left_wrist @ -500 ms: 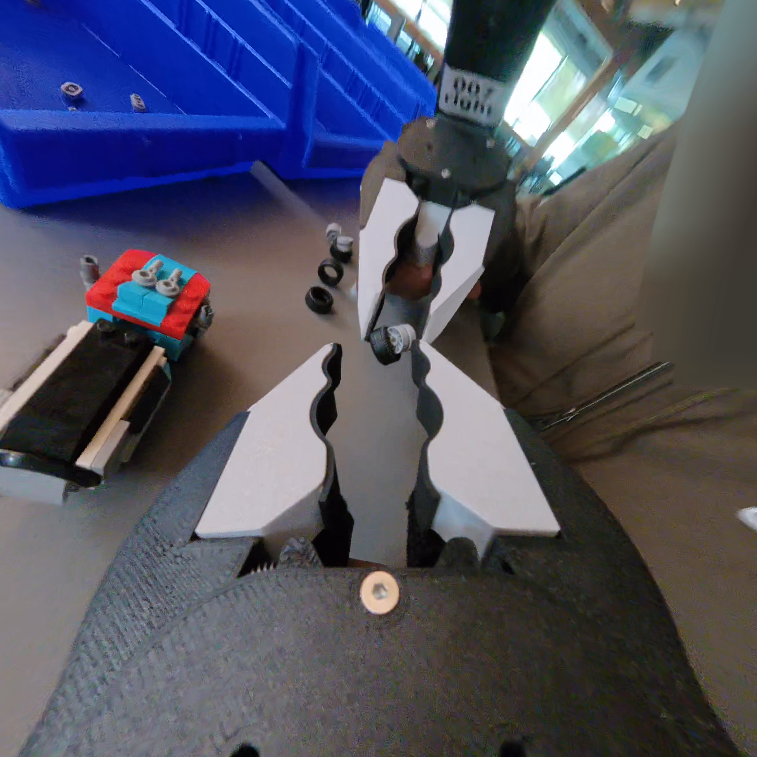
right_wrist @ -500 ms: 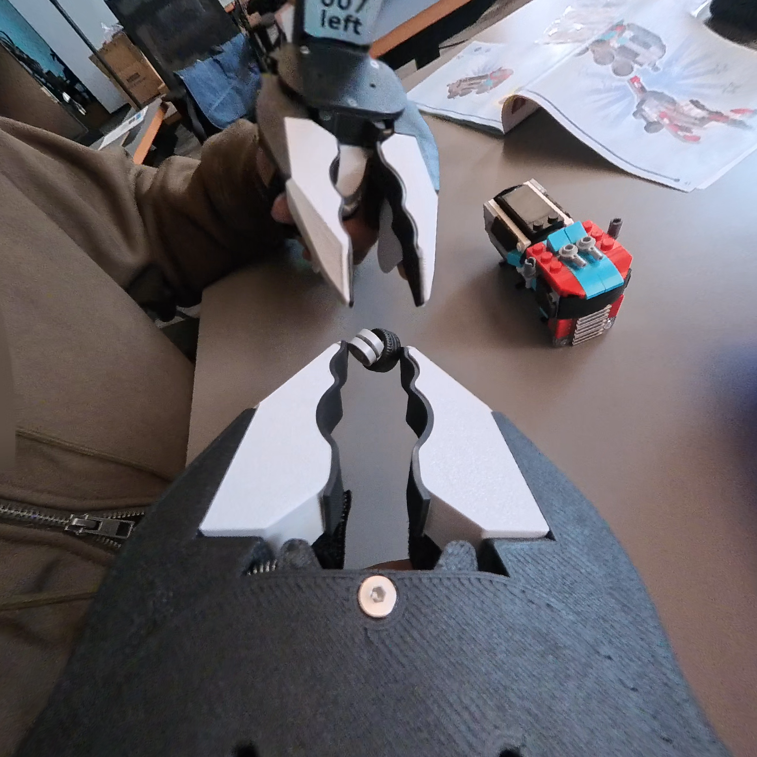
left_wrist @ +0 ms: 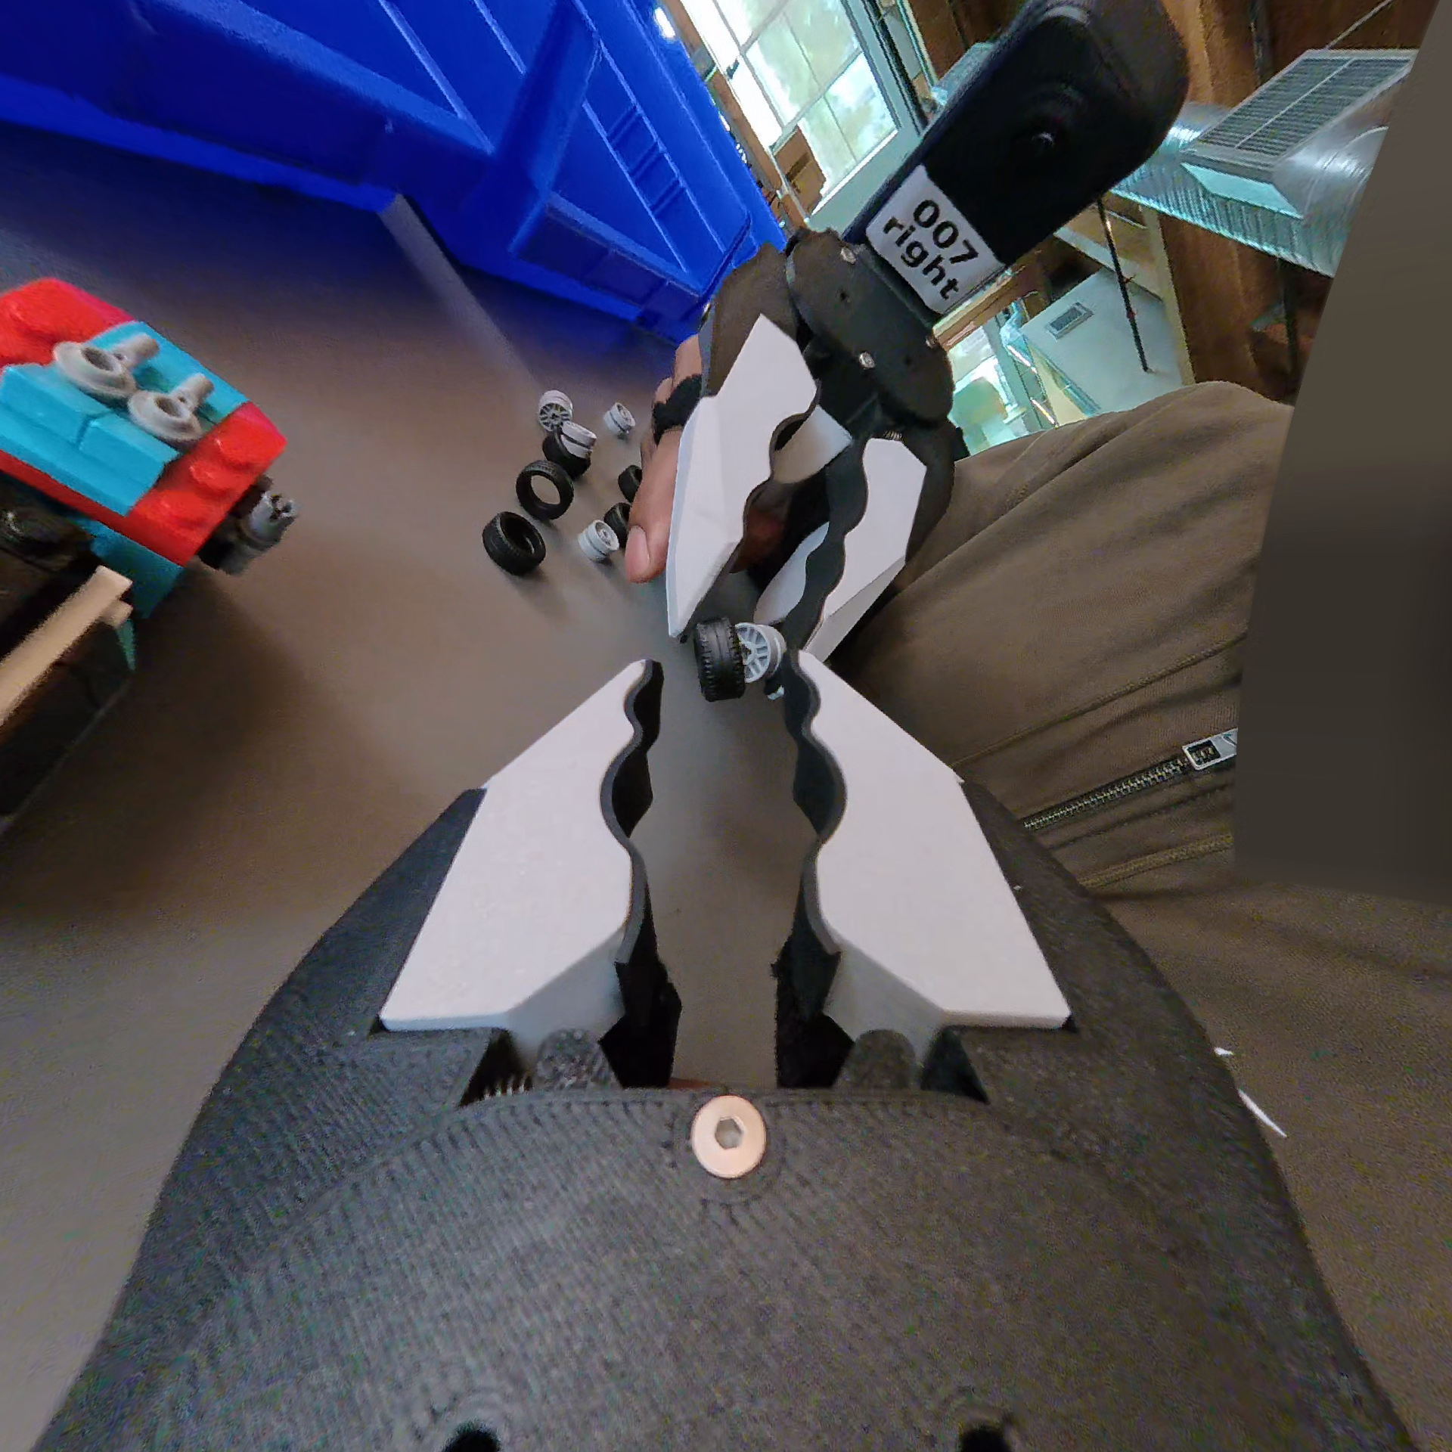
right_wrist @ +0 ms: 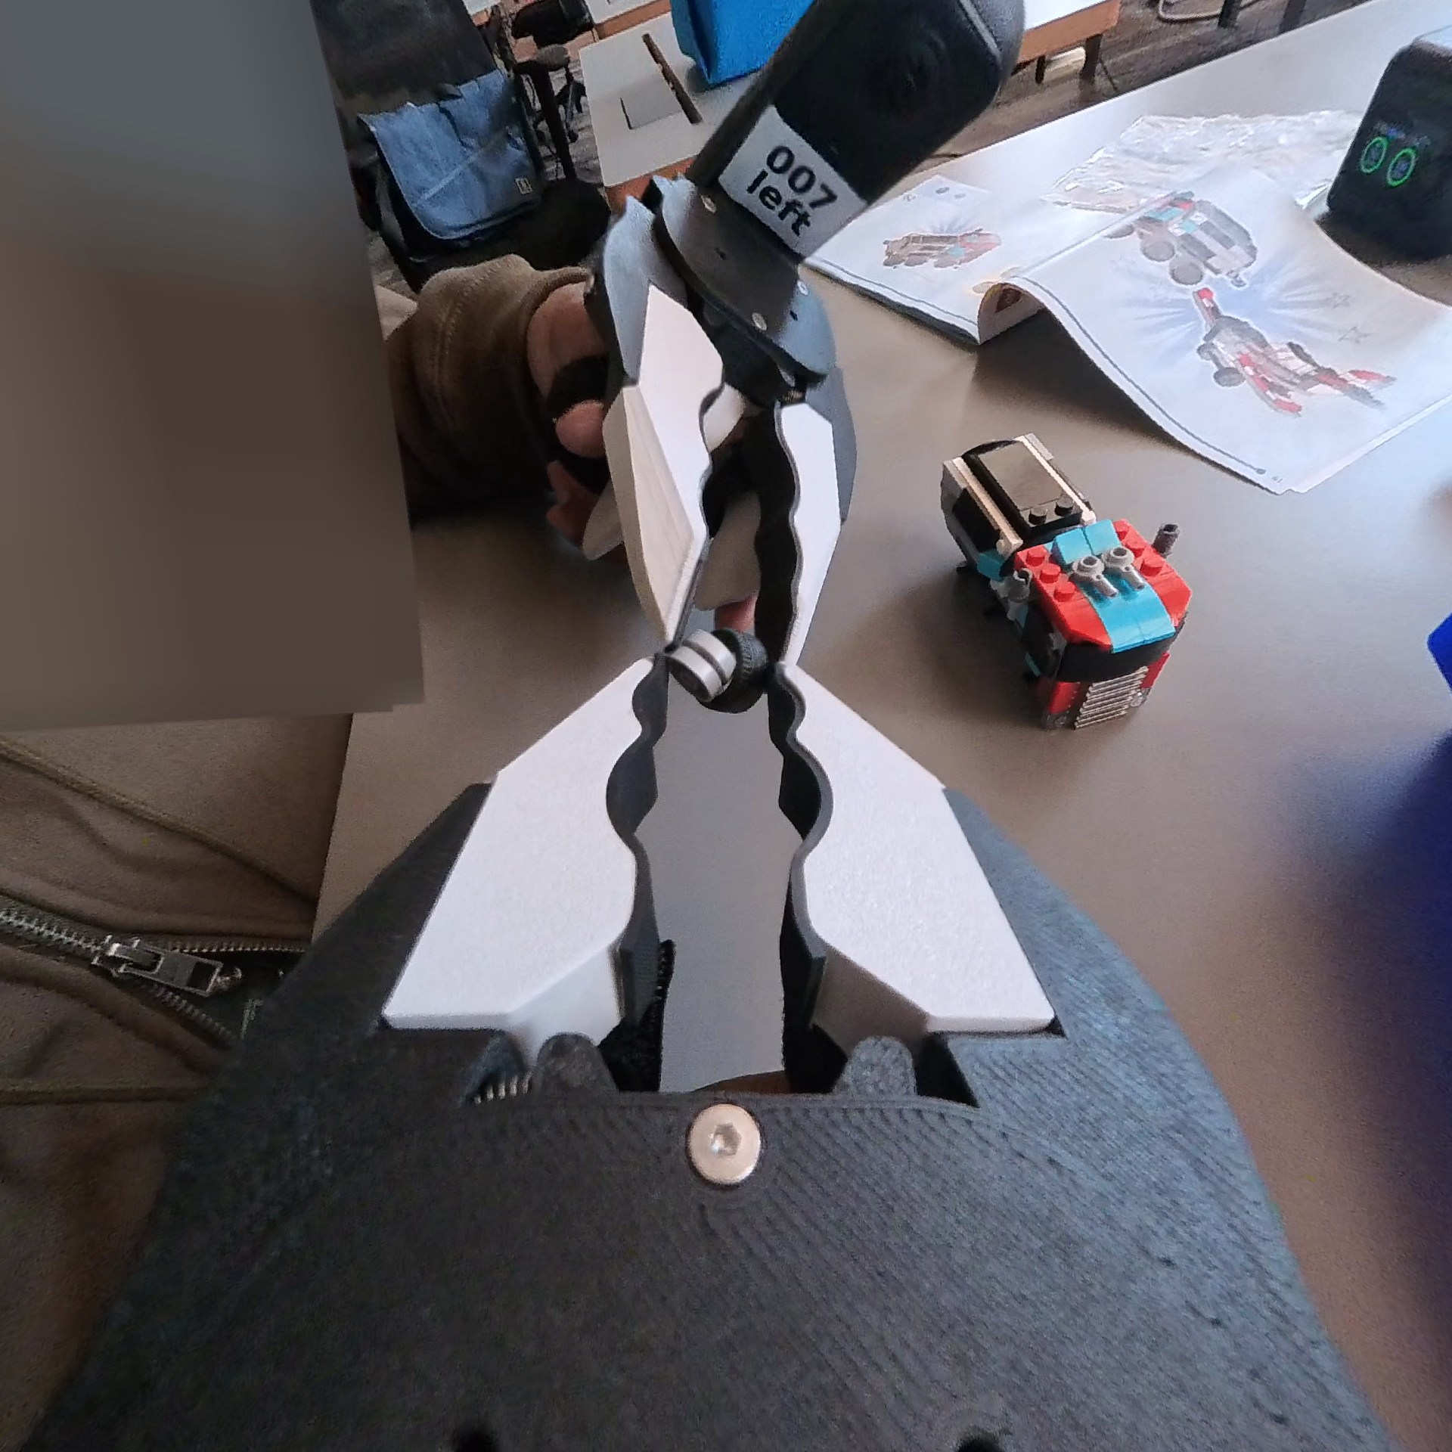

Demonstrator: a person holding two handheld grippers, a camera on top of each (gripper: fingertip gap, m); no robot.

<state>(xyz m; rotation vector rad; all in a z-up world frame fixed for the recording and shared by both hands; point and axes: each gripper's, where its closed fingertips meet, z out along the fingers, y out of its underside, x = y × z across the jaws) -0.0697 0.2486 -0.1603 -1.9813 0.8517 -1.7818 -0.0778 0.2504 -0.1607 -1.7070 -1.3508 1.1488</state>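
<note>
Toy truck: made of red, teal and black bricks (left_wrist: 133,440); stood on the grey table (left_wrist: 353,707), far to the left, well apart from both grippers.
Bins: big blue plastic ones (left_wrist: 471,118); sat at the back of the table, behind the truck.
Loose bits: small black rubber tyres and little grey rims (left_wrist: 542,487); lay in a bunch on the table, between the truck and the person's hand (left_wrist: 652,518).
Left gripper: black body with white fingers (left_wrist: 724,668); stood part open, tips on both sides of the small wheel. Showed a clear gap between the left tip (left_wrist: 640,683) and the tyre, so gripped nothing. Had its right tip just beside the grey rim.
Wheel: a small black tyre on a grey spoked rim (left_wrist: 716,656); was up off the table, right where the four fingertips met.
Right gripper: same black and white kind (right_wrist: 727,668); came at the wheel from the other side, tip to tip with the left one. Was closed narrow on the wheel, one pad on the grey rim side and one on the black tyre side.
Jacket: brown with a metal zip (left_wrist: 1100,628); filled the right side behind the grippers.
Booklet: open paper pages with truck drawings (right_wrist: 1178,314); lay on the table past the truck.
Black box: had two green rings on its front (right_wrist: 1398,173); stood at the far right corner.
</note>
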